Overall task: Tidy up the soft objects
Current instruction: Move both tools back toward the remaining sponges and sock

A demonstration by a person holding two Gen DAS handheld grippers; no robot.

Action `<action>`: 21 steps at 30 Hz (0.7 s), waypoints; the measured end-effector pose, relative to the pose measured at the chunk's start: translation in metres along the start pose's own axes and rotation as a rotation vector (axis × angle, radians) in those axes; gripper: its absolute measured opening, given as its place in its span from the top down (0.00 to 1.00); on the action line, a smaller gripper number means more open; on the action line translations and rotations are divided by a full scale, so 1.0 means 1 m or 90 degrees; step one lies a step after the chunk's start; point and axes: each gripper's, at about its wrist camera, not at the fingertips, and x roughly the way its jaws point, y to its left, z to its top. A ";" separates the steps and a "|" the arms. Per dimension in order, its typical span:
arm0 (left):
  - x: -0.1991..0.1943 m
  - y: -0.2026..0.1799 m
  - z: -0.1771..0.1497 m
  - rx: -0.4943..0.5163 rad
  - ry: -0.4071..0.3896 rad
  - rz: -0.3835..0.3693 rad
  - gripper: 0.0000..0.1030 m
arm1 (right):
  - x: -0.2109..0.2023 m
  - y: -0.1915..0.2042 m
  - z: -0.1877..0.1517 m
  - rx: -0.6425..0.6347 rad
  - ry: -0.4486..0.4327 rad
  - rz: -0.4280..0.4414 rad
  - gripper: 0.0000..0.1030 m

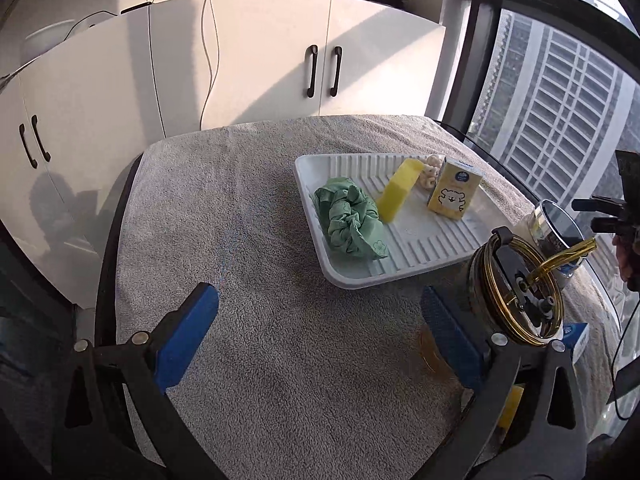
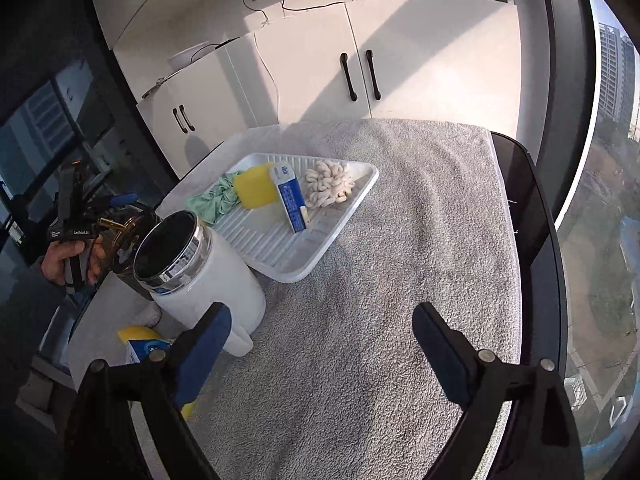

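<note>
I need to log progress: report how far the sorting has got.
Done: green cloth, yellow sponge, tissue box and white rope lie in the tray. In hand: nothing; left gripper and right gripper open, empty. Left: possibly the yellow item beside the white jar.

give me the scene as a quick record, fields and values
surface: grey towel over the table
tray: white, ribbed
in tray: green cloth, yellow sponge, tissue box, white rope
beside tray: white jar, dark jar with gold-rimmed lid
left gripper: open, empty, above the towel
right gripper: open, empty, above the towel
</note>
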 end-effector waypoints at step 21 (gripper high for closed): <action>-0.079 -0.055 -0.116 -0.079 -0.042 0.006 0.00 | -0.005 0.101 -0.125 -0.012 0.014 0.001 0.00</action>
